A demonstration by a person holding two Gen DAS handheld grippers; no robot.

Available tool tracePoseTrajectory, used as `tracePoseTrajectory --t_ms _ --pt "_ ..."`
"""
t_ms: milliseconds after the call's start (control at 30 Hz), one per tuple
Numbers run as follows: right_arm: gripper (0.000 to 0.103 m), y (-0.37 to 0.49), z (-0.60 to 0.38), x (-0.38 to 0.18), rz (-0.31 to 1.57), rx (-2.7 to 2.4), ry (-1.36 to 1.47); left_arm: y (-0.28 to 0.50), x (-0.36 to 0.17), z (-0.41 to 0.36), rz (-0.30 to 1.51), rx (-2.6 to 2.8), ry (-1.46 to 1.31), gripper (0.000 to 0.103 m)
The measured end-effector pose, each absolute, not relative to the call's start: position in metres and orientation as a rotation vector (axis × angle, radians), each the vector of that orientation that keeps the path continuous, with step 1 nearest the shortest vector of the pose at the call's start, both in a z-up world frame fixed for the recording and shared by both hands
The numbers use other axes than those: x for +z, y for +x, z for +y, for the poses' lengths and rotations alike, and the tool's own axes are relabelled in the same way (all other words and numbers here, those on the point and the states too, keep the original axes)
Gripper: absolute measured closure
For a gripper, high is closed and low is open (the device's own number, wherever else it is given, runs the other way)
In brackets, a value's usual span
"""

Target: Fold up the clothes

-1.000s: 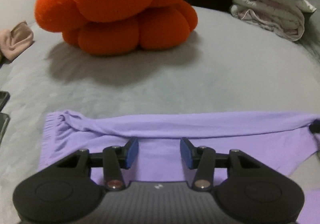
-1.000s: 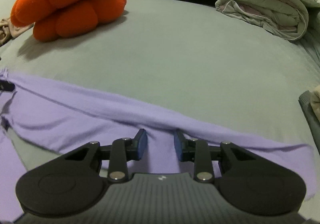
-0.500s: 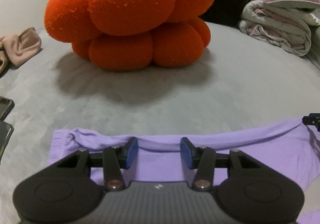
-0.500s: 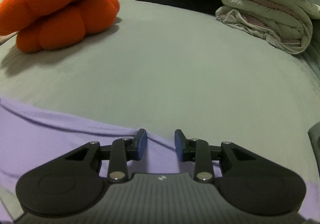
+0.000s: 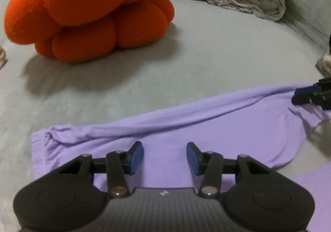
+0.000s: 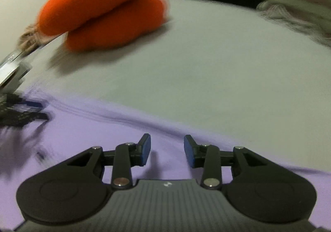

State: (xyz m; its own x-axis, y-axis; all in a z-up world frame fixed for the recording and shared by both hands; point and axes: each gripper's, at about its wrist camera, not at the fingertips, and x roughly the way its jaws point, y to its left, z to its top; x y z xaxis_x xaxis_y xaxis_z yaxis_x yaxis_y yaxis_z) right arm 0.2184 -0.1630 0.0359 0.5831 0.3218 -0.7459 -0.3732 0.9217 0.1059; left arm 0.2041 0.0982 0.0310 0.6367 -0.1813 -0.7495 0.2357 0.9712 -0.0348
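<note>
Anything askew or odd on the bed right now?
The purple garment lies uneven: its far edge is bunched into a rolled ridge, crumpled at the left cuff. Nothing spilled or damaged. Right wrist view is motion-blurred.

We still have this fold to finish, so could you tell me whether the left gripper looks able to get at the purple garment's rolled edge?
Probably yes: the left gripper hovers open above the purple garment, with nothing between its fingers and the rolled edge.
</note>
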Motion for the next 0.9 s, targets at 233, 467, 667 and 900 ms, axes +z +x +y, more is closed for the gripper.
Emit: tracePoseTrajectory --t_ms 233,467,667,900 --pt "0.063 0.257 -0.123 0.019 0.820 0.368 -0.130 0.219 0.027 0.123 0.735 -0.088 0.002 0.052" --pt "0.062 0.291 -0.101 0.013 0.774 0.291 -0.213 0.225 0.035 0.148 0.669 0.018 -0.075 0.048" --pt "0.062 0.288 -0.106 0.018 0.748 0.248 -0.211 0.218 0.049 0.179 0.659 0.061 -0.167 0.048" --pt "0.059 0.254 -0.097 0.048 0.707 0.422 -0.105 0.219 0.046 0.172 0.699 0.032 -0.112 0.048"
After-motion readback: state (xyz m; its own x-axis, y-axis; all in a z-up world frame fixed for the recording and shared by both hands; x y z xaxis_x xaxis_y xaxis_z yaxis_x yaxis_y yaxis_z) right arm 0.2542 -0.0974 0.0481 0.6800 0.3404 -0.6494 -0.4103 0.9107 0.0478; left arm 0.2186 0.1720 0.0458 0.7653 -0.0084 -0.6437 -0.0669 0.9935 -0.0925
